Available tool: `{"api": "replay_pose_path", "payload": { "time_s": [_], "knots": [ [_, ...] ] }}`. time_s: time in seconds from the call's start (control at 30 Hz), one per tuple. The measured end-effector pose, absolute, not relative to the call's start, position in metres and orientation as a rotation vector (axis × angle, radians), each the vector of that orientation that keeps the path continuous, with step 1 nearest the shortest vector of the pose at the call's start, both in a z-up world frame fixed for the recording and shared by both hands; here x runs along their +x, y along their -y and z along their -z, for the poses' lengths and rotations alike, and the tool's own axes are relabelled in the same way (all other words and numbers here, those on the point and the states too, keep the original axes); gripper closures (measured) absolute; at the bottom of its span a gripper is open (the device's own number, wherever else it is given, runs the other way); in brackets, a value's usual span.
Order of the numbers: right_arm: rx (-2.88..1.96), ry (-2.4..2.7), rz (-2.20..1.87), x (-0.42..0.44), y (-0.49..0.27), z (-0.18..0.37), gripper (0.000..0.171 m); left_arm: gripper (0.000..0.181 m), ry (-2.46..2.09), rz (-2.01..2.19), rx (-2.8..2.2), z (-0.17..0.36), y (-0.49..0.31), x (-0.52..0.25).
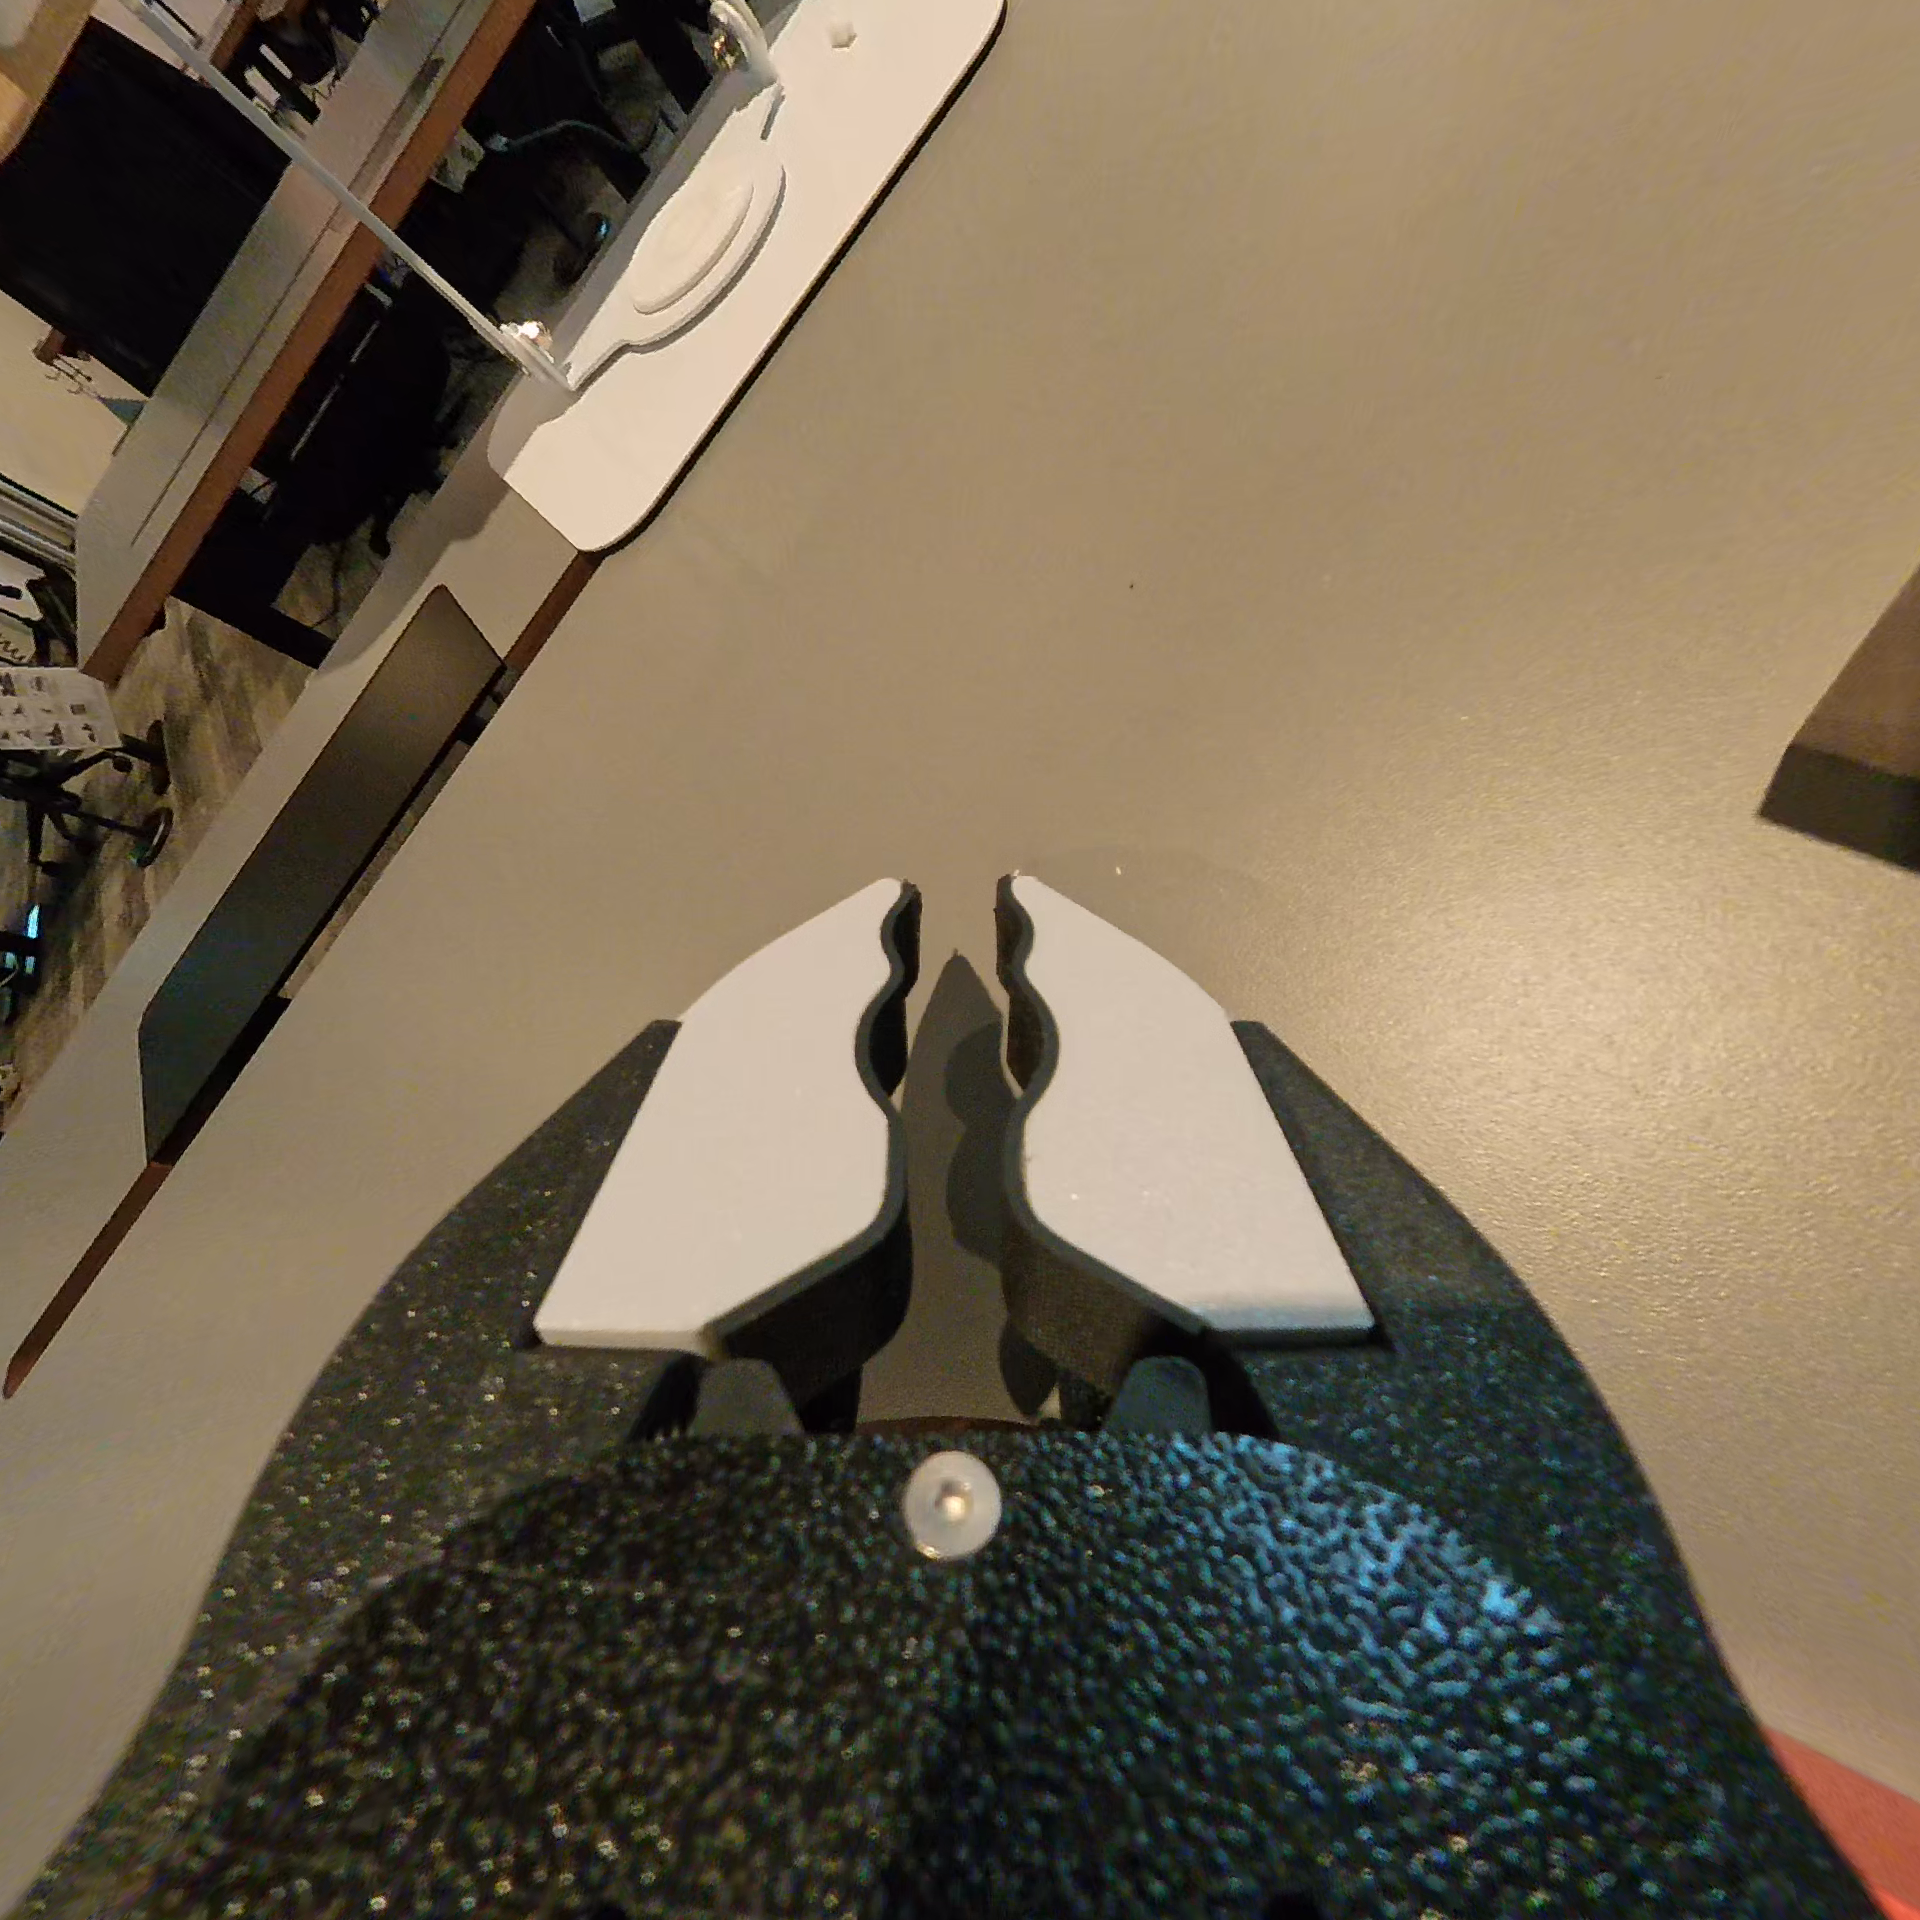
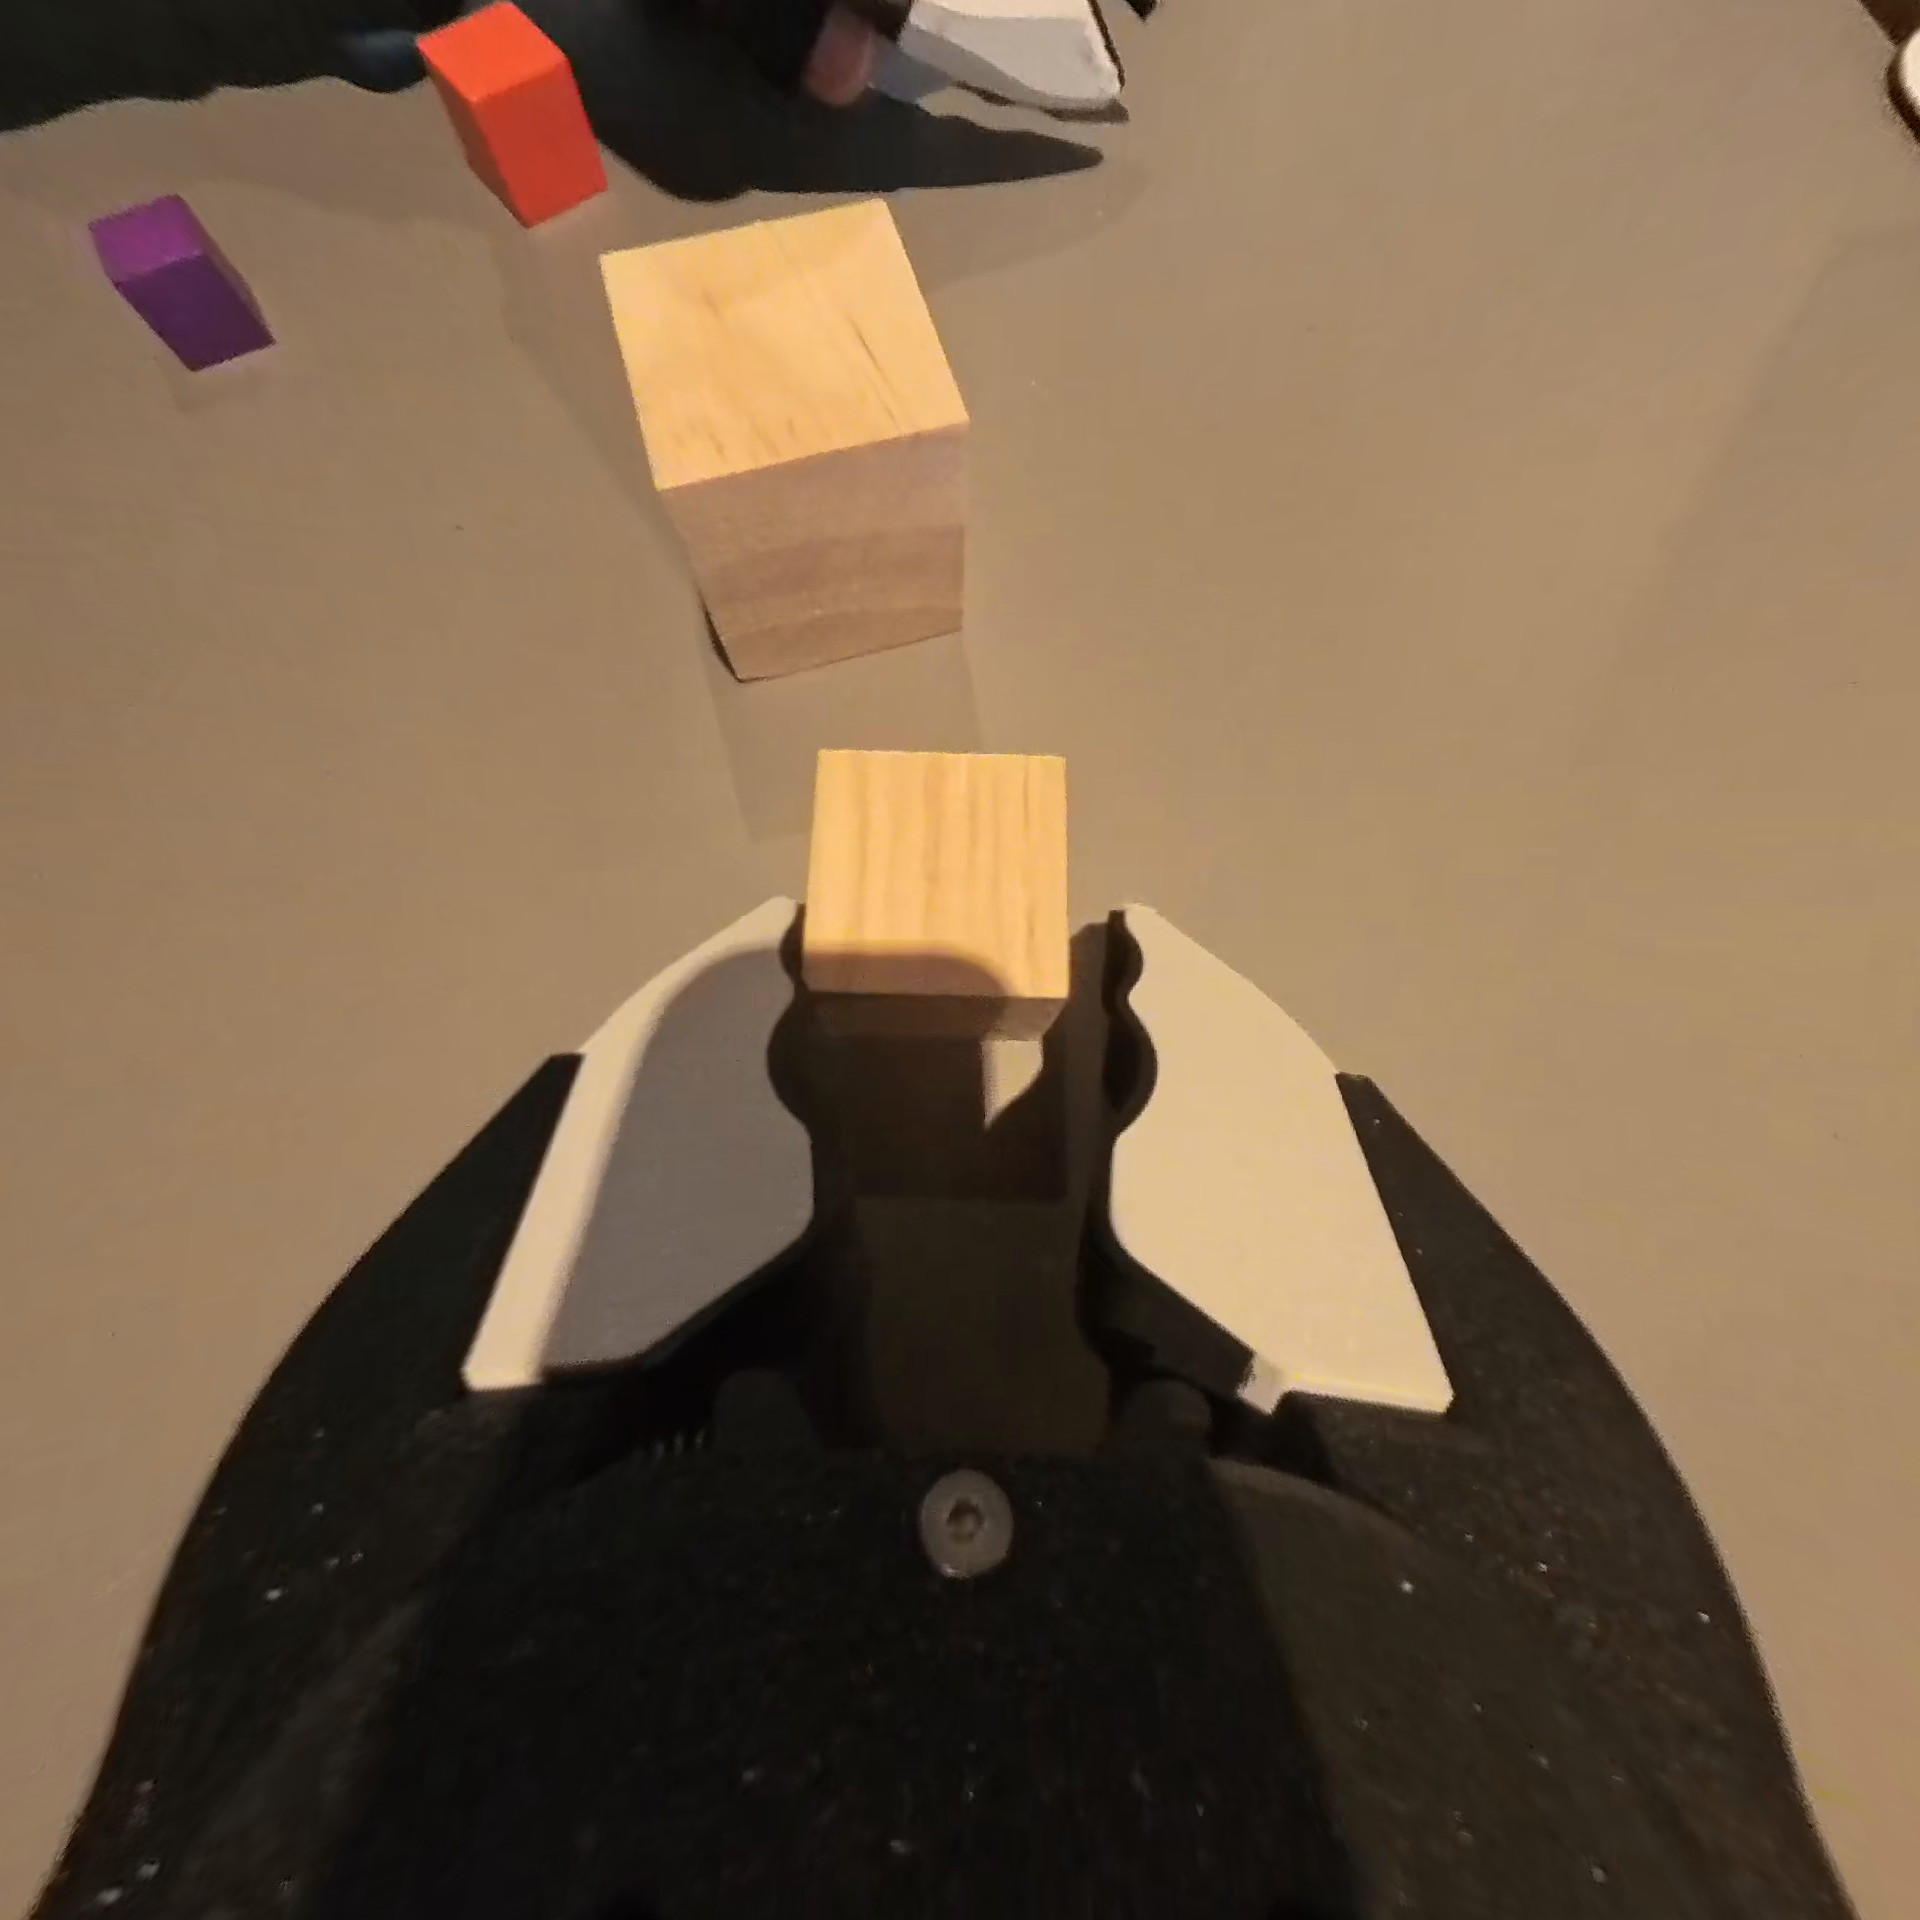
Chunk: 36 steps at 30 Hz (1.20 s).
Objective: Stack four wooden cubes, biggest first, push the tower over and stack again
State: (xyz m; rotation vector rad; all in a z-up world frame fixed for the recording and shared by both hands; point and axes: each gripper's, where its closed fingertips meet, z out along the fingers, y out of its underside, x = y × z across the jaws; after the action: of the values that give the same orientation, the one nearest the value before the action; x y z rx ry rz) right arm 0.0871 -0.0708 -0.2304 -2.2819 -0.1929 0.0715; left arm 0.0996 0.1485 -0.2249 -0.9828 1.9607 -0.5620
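Note:
In the right wrist view, my right gripper (image 2: 956, 925) is shut on a medium plain wooden cube (image 2: 940, 862) and holds it just above the table. A larger plain wooden cube (image 2: 790, 416) stands on the table a short way ahead of it, slightly left. A red cube (image 2: 514, 114) and a smaller purple cube (image 2: 177, 281) lie farther off at the left. My left gripper (image 1: 956, 904) is empty, its jaws drawn almost together with a narrow gap, over bare table. It also shows at the top of the right wrist view (image 2: 997, 52).
The beige table (image 1: 1351, 520) ends at an edge on the left. A white board (image 1: 779, 260) lies at that far corner. A dark block-shaped thing (image 1: 1860, 748) shows at the right edge. Chairs and furniture stand beyond the table. The grippers' ends are close to 20 centimetres from one another.

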Motion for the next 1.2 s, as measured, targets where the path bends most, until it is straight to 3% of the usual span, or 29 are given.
{"api": "replay_pose_path", "payload": {
  "time_s": [0.07,0.7,1.2],
  "knots": [
    [-2.298,0.203,-0.024,0.089,0.068,0.233,0.126,0.167,-1.961,0.561,-0.981,0.225,-0.148,0.099],
    [-1.859,0.32,-0.161,0.049,0.006,0.148,0.126,0.169,-1.969,0.557,-0.982,0.226,-0.148,0.099],
    [-1.947,0.356,-0.158,0.047,-0.013,0.174,0.126,0.171,-1.979,0.561,-0.977,0.227,-0.147,0.098]
  ]
}}
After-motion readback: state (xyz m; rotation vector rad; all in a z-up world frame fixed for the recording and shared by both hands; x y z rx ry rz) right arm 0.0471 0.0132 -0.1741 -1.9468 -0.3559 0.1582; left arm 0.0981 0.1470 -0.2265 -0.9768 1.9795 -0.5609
